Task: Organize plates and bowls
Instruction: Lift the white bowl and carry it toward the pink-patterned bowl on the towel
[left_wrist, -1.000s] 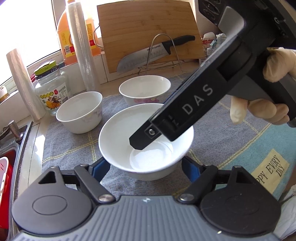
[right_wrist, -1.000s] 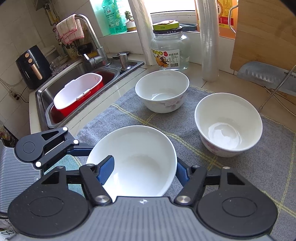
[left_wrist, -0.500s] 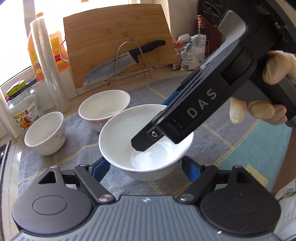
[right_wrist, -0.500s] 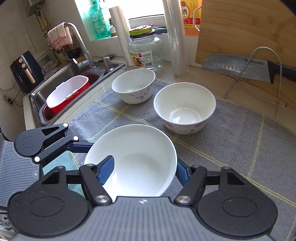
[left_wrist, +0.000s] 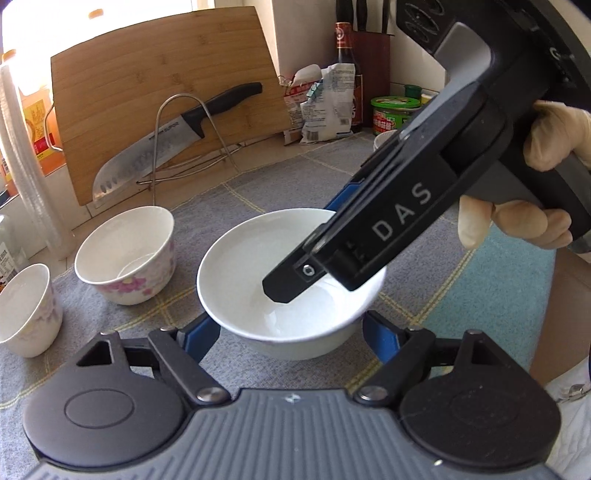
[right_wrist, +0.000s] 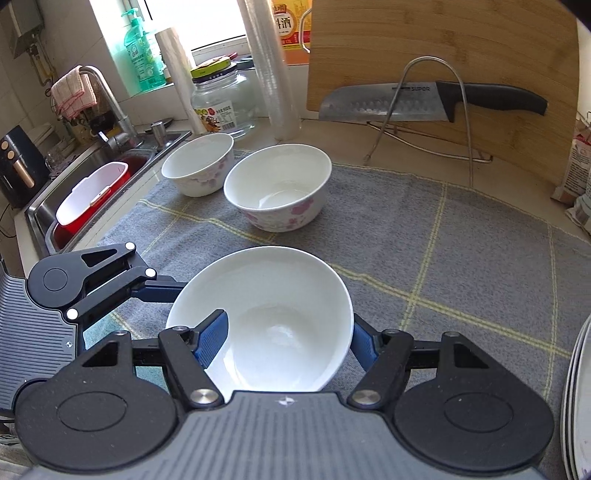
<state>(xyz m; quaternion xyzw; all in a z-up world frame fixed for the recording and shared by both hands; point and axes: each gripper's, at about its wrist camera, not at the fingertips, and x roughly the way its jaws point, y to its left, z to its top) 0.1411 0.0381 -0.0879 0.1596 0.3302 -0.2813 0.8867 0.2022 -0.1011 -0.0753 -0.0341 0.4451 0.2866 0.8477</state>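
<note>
White glazed ceramic bowl (right_wrist: 266, 317) hangs above the grey checked cloth (right_wrist: 443, 258), my right tool (right_wrist: 284, 343) pinching its rim, my left tool (left_wrist: 291, 332) straddling it, clamping its sides. Uneven pulls could slip it onto the floral bowls (right_wrist: 280, 188) nearby.

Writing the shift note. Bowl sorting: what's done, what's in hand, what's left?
Done: little that shows; plates look stacked at the right edge. In hand: the plain white bowl, gripped by both the right gripper and the left gripper. Left: two floral bowls stand separately on the grey mat, unstacked.
</note>
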